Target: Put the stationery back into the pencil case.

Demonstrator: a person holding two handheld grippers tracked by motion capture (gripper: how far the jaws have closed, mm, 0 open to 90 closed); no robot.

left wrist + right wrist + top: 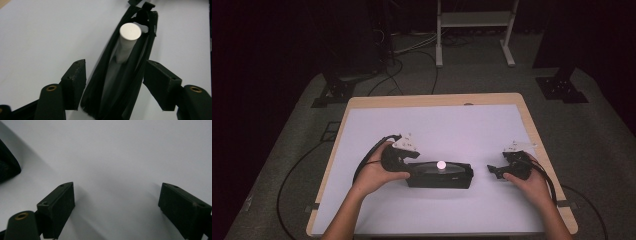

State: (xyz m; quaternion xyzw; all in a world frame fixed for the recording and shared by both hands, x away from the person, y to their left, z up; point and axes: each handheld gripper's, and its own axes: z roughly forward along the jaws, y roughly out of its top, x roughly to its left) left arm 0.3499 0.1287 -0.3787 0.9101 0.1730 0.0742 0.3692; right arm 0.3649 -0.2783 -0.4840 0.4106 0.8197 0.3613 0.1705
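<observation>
**Left tongs parted around open black pouch; right tongs idle**

I find the black pouch [439,175] lying lengthwise on the white sheet that covers the bench [362,102], near its middle and a little toward my side. The pouch is open along its top. A white cylinder [441,164] stands inside it, its round flat end rising out of the opening. In the left gripper view the same cylinder [127,41] sits between the two dark walls of the pouch [97,100], toward the far end.

My left tongs [412,169] are at the left end of the pouch. Their jaws stand partly apart, one on each side of the near end of the pouch. Seen along the tongs [113,86], the left pad lies just beside the fabric and the right pad stands a little clear of it. I see no pad pressing the pouch, so I record no grip. My left hand [379,172] holds the tool low over the sheet.

My right tongs [493,171] rest to the right of the pouch, apart from it, pointing toward its right end. Their jaws are wide apart with bare white sheet between them [116,205]. A dark corner of the pouch [7,167] shows at the left edge of the right gripper view. My right hand [532,182] holds that tool just above the sheet.
</observation>
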